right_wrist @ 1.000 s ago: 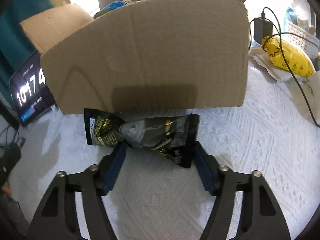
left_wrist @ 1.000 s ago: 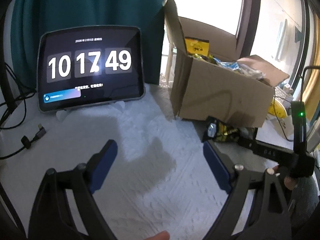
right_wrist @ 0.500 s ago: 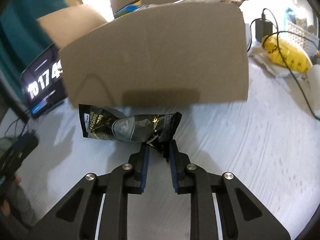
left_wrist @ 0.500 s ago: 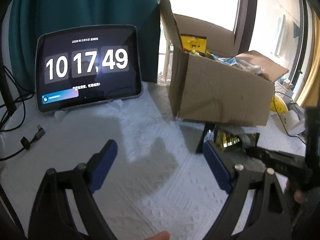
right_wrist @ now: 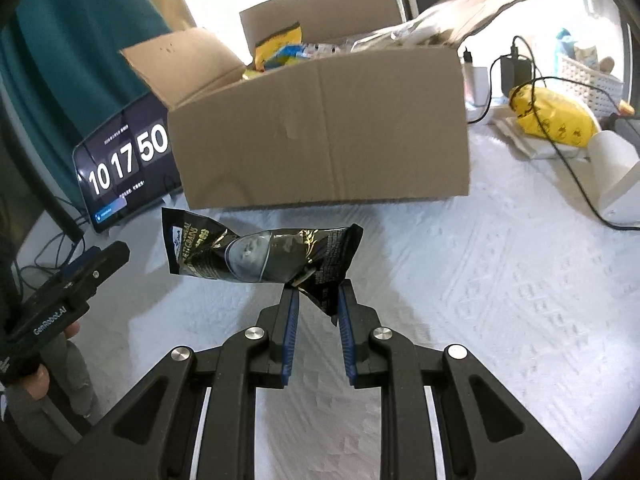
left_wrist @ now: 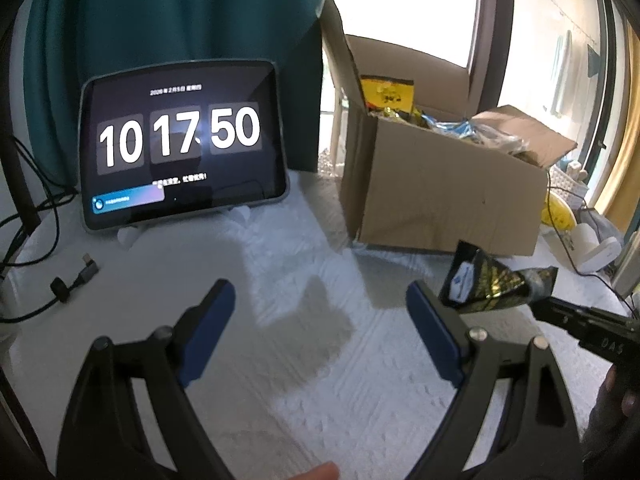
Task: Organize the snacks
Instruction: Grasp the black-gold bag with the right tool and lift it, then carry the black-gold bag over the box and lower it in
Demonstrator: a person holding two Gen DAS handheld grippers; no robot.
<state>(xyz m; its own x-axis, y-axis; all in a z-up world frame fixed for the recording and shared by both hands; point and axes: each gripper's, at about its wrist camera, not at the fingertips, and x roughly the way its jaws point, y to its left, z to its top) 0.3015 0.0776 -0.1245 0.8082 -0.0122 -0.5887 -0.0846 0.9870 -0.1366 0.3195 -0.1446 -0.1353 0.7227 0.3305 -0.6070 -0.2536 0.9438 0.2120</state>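
Note:
My right gripper is shut on a corner of a black and gold snack packet and holds it in the air in front of the open cardboard box. The box holds several snack packets. The packet also shows in the left wrist view, to the right of my left gripper, which is open and empty above the white cloth. The box stands behind it.
A tablet showing a clock stands at the back left, with cables beside it. A yellow bag, a white basket, a charger and cables lie right of the box. The table has a white textured cloth.
My right gripper closed on the black packet and lifted it off the cloth. The left gripper stayed open and barely moved. The clock went from 49 to 50.

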